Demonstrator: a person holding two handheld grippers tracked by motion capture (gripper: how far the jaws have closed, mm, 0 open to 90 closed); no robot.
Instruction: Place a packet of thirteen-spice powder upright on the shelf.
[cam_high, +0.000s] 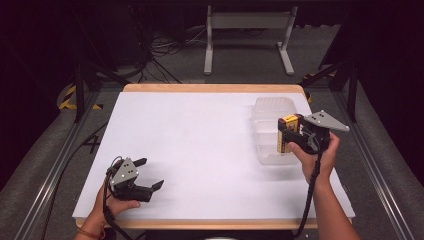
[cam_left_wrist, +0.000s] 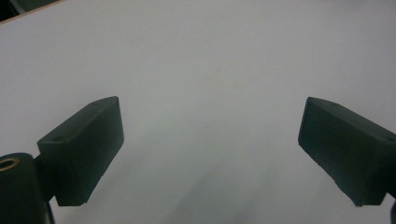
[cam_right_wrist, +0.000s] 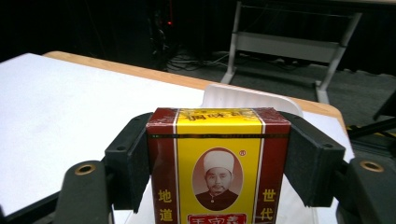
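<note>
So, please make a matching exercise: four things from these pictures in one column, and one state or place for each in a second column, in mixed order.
1. left gripper
2. right gripper
3. yellow and red box
4. clear plastic container

a. stands on the table's far right part
b. jaws apart, nothing between them
c. shut on the box
d. clamped between two black jaws

Pairs: 1-b, 2-c, 3-d, 4-a

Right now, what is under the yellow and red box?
The clear plastic tub on the white table sits under the box, which the right gripper holds. The box hides part of the tub's inside.
</note>
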